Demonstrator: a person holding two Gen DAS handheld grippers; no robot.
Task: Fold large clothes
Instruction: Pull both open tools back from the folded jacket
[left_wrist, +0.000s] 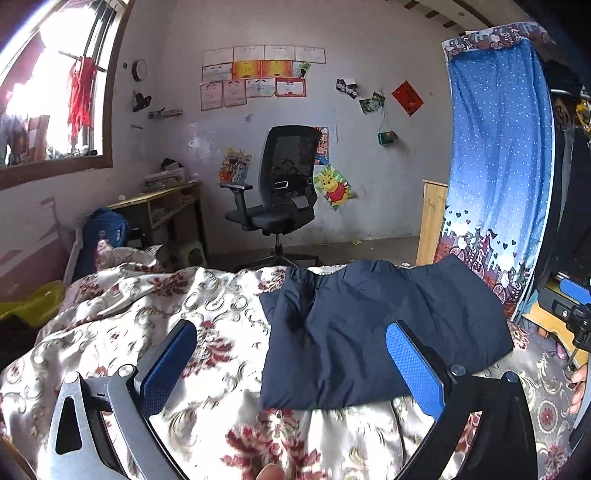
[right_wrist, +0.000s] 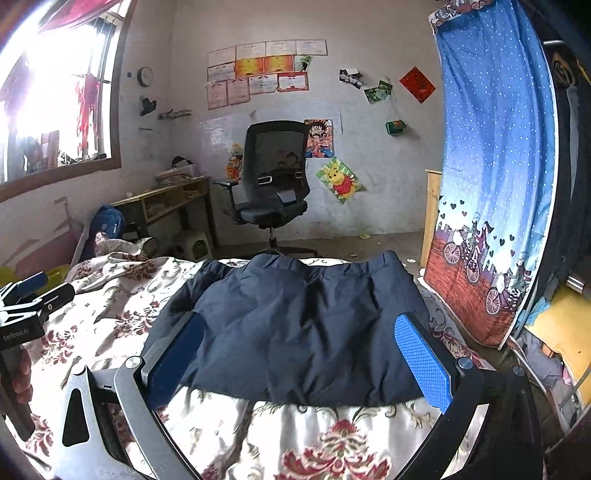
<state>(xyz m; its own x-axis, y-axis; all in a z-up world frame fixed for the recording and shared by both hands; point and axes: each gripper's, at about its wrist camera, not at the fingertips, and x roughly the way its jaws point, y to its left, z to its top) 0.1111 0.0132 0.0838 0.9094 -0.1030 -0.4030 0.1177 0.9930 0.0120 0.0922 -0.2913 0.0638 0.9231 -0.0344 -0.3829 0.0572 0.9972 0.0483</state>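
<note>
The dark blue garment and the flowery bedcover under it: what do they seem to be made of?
The navy garment looks like matte woven cloth, slightly puffy with soft dull creases; possibly padded. The floral bedcover looks like satin-type fabric, since its pale folds catch bright sheen; fibre unclear.

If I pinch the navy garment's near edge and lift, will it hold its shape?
Probably not: the navy garment looks soft and creased, so it should droop. It seems folded in layers, which may slide apart. The glossy floral bedspread may let it slip.
</note>
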